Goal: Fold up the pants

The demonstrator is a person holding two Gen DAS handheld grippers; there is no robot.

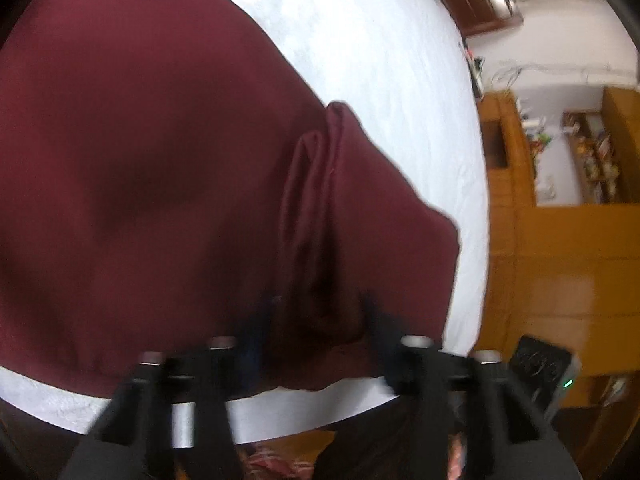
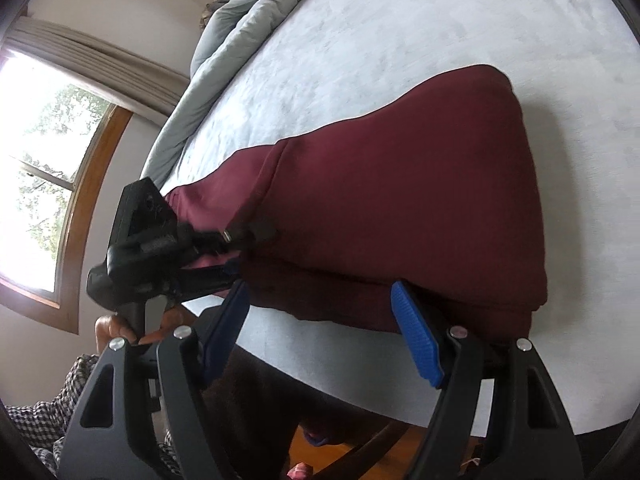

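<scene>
A: Where are the pants [image 2: 400, 200]?

B: The maroon pants lie folded in layers on the bed [image 2: 400, 40], which has a pale, slightly mottled cover. The pile sits at the near edge of the bed, in front of both grippers.

A: What is the left gripper [image 1: 320, 312] doing?

B: In the left wrist view its fingers are spread, with a bunched ridge of the maroon cloth rising between them. The picture is blurred around the tips, so I cannot tell whether they press on the cloth at all. In the right wrist view the same gripper reaches in from the left, with its tips at the near left edge of the pile.

A: And the right gripper [image 2: 320, 316]?

B: Its jaws stand wide apart, the blue pads [image 2: 416, 340] bare. Their tips sit just at the near lower edge of the folded pile, holding nothing.

A: Anything else around?

B: A grey duvet [image 2: 248, 28] is heaped along the far left side of the bed, and a window [image 2: 44, 160] with a wooden frame is on the left wall. In the left wrist view, wooden furniture [image 1: 560, 240] stands to the right of the bed.
</scene>
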